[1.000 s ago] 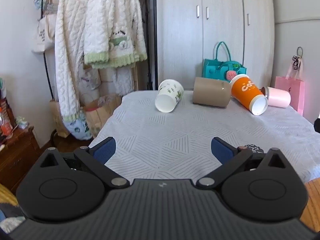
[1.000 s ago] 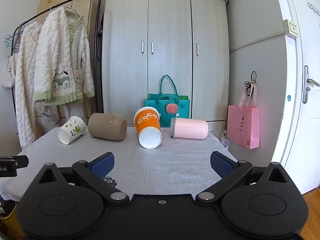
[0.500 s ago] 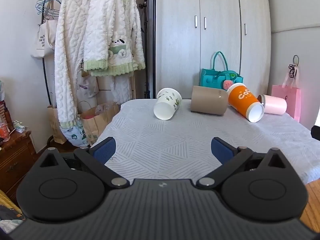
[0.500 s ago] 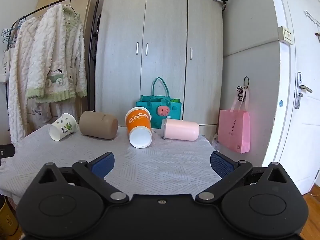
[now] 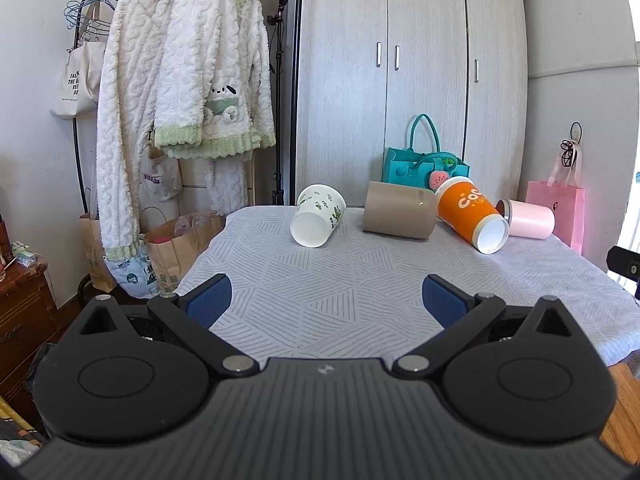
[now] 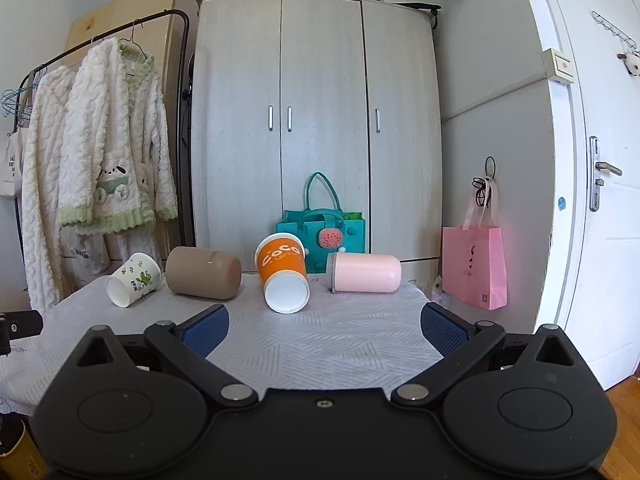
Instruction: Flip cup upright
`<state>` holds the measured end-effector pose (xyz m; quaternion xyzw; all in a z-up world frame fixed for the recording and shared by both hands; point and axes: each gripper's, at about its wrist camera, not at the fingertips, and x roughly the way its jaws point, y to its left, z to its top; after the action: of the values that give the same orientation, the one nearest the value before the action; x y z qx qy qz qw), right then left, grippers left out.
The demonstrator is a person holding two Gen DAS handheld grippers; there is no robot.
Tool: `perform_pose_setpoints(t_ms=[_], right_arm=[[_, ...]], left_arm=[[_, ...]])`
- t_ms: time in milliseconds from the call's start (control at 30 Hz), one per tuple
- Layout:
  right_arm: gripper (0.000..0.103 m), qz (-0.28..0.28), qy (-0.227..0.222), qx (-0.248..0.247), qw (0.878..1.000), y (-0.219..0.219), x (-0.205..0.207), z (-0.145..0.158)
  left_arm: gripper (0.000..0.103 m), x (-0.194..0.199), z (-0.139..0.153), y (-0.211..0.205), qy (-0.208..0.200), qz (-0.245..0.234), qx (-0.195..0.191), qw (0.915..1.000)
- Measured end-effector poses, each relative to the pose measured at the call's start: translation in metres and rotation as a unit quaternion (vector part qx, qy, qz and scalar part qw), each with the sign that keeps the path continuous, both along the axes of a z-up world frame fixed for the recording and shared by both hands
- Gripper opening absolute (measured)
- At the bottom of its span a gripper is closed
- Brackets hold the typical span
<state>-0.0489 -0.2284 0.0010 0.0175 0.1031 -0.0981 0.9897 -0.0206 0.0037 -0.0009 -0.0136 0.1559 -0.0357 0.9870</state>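
Note:
Several cups lie on their sides along the far edge of the cloth-covered table (image 5: 360,280): a white cup with green leaves (image 5: 318,221) (image 6: 134,279), a tan cup (image 5: 399,215) (image 6: 203,267), an orange cup (image 5: 472,213) (image 6: 283,272) and a pink cup (image 5: 527,218) (image 6: 366,272). My left gripper (image 5: 325,300) is open and empty over the near left part of the table. My right gripper (image 6: 324,328) is open and empty over the near right part, well short of the cups.
A teal bag (image 6: 320,236) stands behind the cups against the wardrobe (image 6: 316,120). A clothes rack with white robes (image 5: 192,120) stands left of the table. A pink bag (image 6: 474,266) hangs on the right wall. Paper bags (image 5: 176,248) sit on the floor at left.
Both grippers have lowered and tilted up, so the cups sit lower in each view. Jaws stay open. No cup has moved.

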Motion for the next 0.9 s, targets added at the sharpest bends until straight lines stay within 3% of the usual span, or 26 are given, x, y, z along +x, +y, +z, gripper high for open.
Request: perform_pose_setpoints(t_ms=[900], right_arm=[[0.103,0.0,0.021,-0.01,1.0,0.0027,0.0031,-0.003]], left_arm=[[0.103,-0.001,0.0005,0.0043,0.005,0.001,-0.01,0.9999]])
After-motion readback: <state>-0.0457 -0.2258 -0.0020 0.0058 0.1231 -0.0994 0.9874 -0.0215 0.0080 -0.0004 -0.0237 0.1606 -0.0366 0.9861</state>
